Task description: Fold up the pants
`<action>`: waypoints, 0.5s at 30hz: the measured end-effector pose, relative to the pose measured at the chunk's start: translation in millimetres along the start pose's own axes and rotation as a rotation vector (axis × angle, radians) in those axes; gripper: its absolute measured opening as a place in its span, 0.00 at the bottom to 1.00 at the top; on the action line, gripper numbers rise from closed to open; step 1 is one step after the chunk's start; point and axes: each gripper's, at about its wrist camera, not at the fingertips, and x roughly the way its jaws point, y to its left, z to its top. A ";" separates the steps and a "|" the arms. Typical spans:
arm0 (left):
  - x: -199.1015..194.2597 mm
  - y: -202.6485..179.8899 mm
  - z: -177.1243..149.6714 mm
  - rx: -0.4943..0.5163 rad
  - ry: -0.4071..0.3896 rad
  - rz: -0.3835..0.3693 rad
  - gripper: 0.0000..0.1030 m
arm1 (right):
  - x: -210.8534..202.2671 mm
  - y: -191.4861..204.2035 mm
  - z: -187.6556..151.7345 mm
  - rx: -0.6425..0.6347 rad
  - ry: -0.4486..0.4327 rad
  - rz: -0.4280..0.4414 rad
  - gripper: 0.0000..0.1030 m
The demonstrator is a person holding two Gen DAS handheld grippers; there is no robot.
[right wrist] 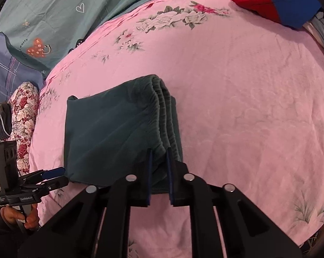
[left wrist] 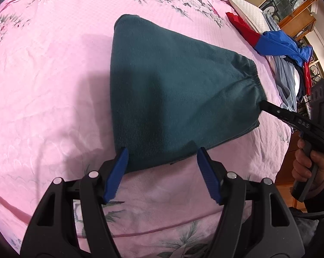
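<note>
The dark teal pants [left wrist: 172, 99] lie folded into a thick stack on the pink floral bedspread [left wrist: 54, 75]. Their elastic waistband is at the right end. My left gripper [left wrist: 162, 157] is open, its blue pads either side of the stack's near edge, holding nothing. My right gripper [right wrist: 158, 157] is shut on the waistband corner of the pants [right wrist: 110, 133]. The right gripper [left wrist: 267, 105] shows in the left wrist view at the stack's right edge. The left gripper [right wrist: 60, 174] shows in the right wrist view at the stack's near left corner.
A red and blue garment [left wrist: 269, 40] and grey-blue clothes [left wrist: 286, 81] lie at the bed's far right edge by a white pillow [left wrist: 248, 10]. A teal printed quilt [right wrist: 65, 10] and a floral pillow [right wrist: 24, 116] lie at the left in the right wrist view. Wooden cabinets [left wrist: 291, 4] stand beyond.
</note>
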 end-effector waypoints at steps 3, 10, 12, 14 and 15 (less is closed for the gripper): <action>-0.1 0.1 -0.1 0.003 0.000 0.000 0.66 | -15.8 -6.2 -9.7 0.057 0.011 0.040 0.08; 2.1 0.4 -0.1 0.016 0.011 0.000 0.66 | 11.9 -29.5 -30.6 0.134 0.095 0.003 0.14; -3.5 0.3 -1.1 0.028 0.011 0.006 0.66 | 1.6 -22.5 -22.1 0.116 0.101 0.000 0.17; -15.7 1.0 -1.8 0.022 -0.014 -0.002 0.66 | -17.8 -8.5 -12.8 0.060 0.051 -0.004 0.18; -22.6 0.7 -1.8 0.024 -0.035 -0.008 0.66 | -24.5 -2.2 -8.5 0.030 0.028 -0.002 0.19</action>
